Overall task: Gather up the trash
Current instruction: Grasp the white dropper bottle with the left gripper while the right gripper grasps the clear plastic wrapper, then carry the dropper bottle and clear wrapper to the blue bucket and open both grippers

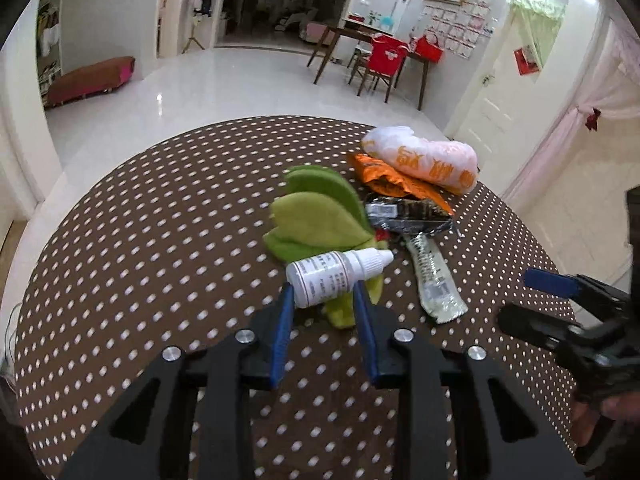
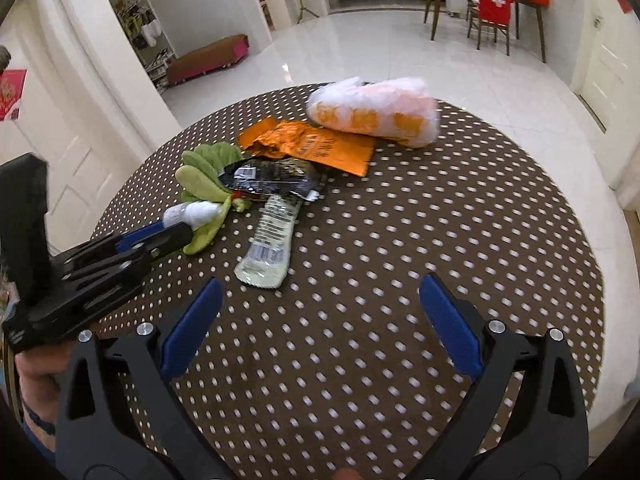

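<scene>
Between the left gripper's (image 1: 324, 294) blue fingers (image 1: 285, 312) sits a small white dropper bottle (image 1: 334, 278), lying on its side w/ the cap to the right; the pads press its base end from both sides, so it's pinched. The bottle rests partly on a green felt leaf piece (image 1: 316, 216), whose lower tip pokes out between the fingers. Just right of that, on the brown dotted table (image 1: 160, 240): a clear flattened wrapper (image 2: 270, 240), a black-and-silver wrapper (image 2: 272, 182) overlapping the leaf, then an orange wrapper (image 2: 316, 146), and at the far side a white plastic bag w/ orange print (image 2: 376, 114), touching the orange one.

The right gripper (image 2: 320, 296) hangs above bare table near the clear wrapper, fingers (image 2: 192, 328) spread wide, nothing between them. In the left wrist view it shows at the right edge, beside the trash pile. A hand (image 2: 44, 364) holds the left gripper's handle at the right view's left edge.
</scene>
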Available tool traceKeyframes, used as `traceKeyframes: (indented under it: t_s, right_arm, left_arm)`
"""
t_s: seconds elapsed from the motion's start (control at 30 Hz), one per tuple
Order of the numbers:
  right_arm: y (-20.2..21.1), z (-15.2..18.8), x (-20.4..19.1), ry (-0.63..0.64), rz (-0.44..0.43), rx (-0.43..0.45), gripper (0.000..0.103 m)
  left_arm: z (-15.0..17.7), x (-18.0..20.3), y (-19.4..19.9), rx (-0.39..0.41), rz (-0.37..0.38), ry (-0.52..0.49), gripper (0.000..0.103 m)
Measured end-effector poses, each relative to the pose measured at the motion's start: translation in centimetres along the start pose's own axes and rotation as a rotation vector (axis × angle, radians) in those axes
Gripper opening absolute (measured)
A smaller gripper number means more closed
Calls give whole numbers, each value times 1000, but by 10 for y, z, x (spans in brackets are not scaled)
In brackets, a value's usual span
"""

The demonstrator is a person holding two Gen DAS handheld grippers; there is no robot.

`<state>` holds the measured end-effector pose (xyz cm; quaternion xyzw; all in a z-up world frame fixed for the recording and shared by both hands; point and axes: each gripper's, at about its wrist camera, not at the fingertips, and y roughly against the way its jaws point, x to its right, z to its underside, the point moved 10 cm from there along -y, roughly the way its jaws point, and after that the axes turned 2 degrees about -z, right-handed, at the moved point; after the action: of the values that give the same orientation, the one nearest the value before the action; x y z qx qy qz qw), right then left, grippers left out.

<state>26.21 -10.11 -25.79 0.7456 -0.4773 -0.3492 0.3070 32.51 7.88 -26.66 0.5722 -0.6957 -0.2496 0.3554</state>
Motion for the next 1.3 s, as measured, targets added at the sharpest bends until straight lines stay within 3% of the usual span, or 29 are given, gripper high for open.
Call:
traceKeyframes:
  t_s: [0.07,0.27,0.33,0.37,0.4,0.47,0.5,0.53,0.63,0.77,0.83,0.87,0.9,1.3]
  right_arm:
    - [-11,-4,-6,17,9,-6,97]
    - [-47,-18,-20,107,118,8,93]
    - [-51,-23,-25,148,153,26,82]
    - [-52,-25,-28,156,148,34,78]
    - [-52,-27,-30,161,146,40,65]
    - [-50,-27,-32,182,142,49,49]
    - [-47,-26,-31,186,140,49,33]
    - [-46,-25,-29,185,136,45,26]
    - [-39,-17,-20,153,99,28,17]
    - [-25,0,-5,95,62,17,16]
    - [-17,8,1,72,44,15,16]
    - [-13,13,4,62,34,14,16]
    - [-9,17,7,54,27,14,16]
    - [30,37,34,-16,-46,37,15]
  left_arm:
    - [5,-5,9,8,-7,14,18]
    - [24,-20,27,0,-37,41,18]
    - [26,-22,30,1,-48,27,22]
    - [24,-22,31,9,-54,14,37]
    - [22,-22,34,20,-61,5,65]
    - [9,-19,37,66,-75,-16,84]
    - [5,-17,36,69,-71,-27,84]
    - [0,-13,33,62,-64,-47,84]
    - [-11,-6,20,54,-67,-97,84]
    - [-17,0,1,26,-63,-128,83]
    - [-15,3,-7,-3,-53,-132,65]
    - [-14,5,-11,-15,-49,-130,48]
    - [-15,5,-10,-10,-57,-129,40]
    - [12,-2,23,12,-56,-35,38]
